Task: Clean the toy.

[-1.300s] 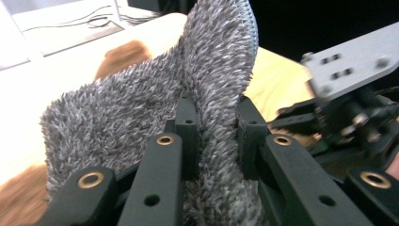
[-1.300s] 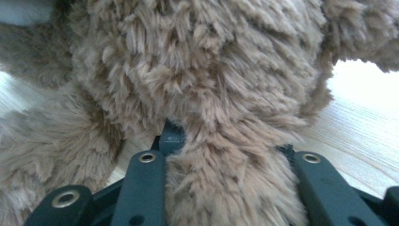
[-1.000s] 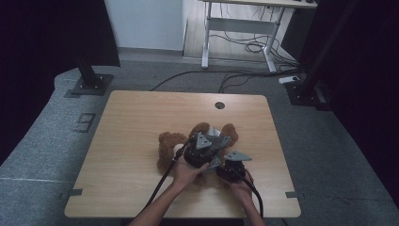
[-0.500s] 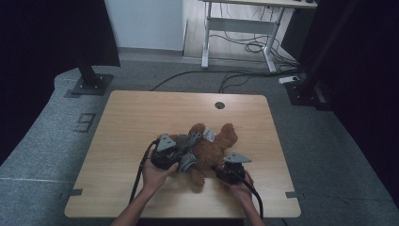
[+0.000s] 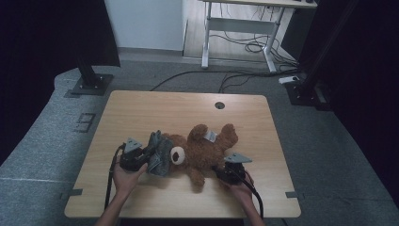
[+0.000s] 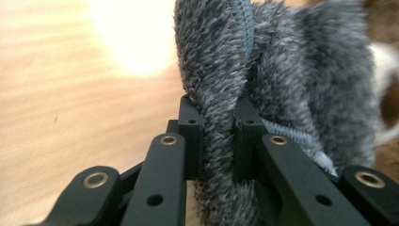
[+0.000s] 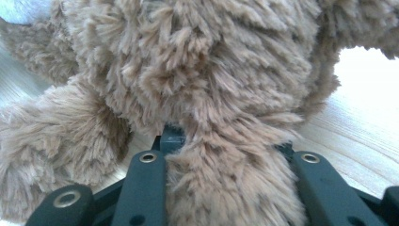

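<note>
Jaws of the left gripper (image 6: 218, 141) are clamped on a fold of the grey fuzzy garment (image 5: 159, 153) at the teddy bear's (image 5: 202, 150) head. Right gripper (image 7: 226, 155) jaws pinch a brown limb. Bear lies on its back, mid-table (image 5: 141, 113).

The wooden table (image 5: 141, 110) has a round cable hole (image 5: 219, 105) near its far edge, right of centre. Grey carpet (image 5: 51, 141) lies around it. A black stand base (image 5: 88, 84) sits off the far left corner, another (image 5: 306, 92) off the far right. Farther back stands a white-framed desk (image 5: 240, 23) with loose cables (image 5: 249, 47) beneath it.
</note>
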